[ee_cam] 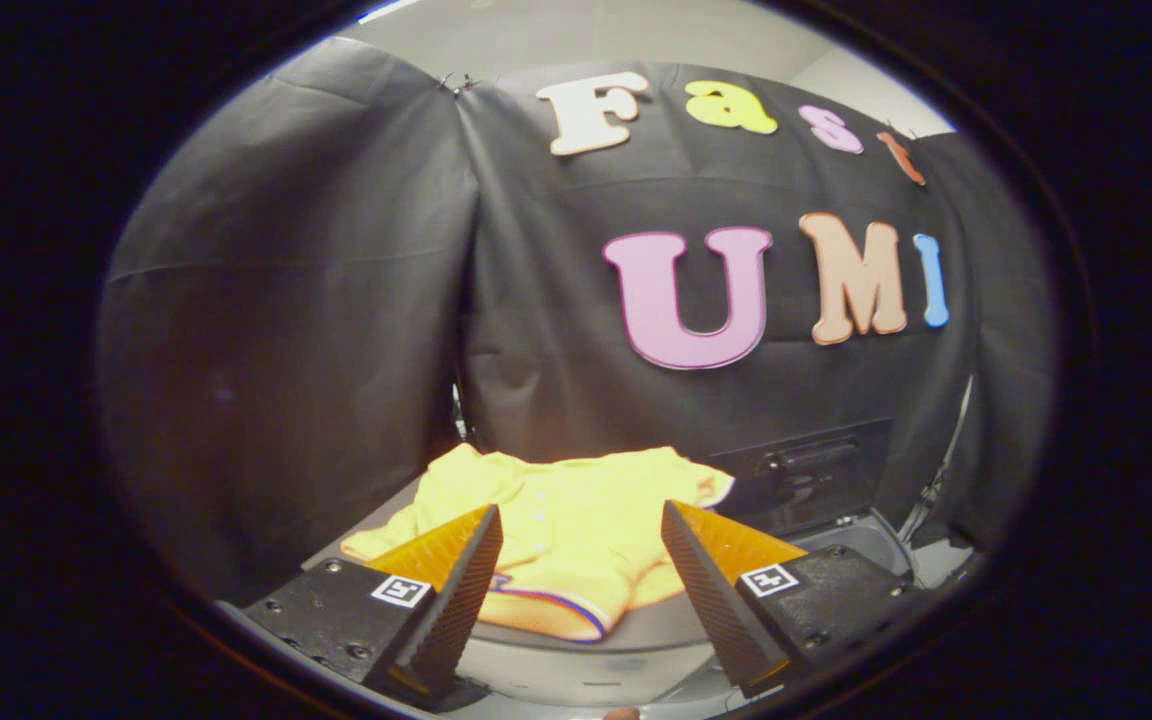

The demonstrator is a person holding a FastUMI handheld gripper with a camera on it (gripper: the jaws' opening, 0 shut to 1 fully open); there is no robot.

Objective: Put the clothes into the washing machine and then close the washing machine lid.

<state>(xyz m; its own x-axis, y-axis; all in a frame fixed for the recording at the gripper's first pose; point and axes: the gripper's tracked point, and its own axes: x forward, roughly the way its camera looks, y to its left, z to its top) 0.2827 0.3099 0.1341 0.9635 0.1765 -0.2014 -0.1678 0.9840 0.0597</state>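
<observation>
the washer [836, 545] is the biggest thing here, a grey top-loading body under the black cloth wall, and every place below is told from it. its dark lid [801, 475] appears to stand raised at the washer's back right, handle facing forward, which would leave the tub open for loading, though the opening itself is hidden. the shirt [561, 520], yellow with a striped hem, lies spread flat on the washer's top towards its left side, touching the surface and reaching almost to the lid's foot; it is laid out so an edge is easy to pinch. the gripper [581, 525] hovers over the washer's front edge with its fingers [456, 590] spread wide apart, holding nothing, the shirt's hem between them and just ahead, likely lined up for a grasp.
</observation>
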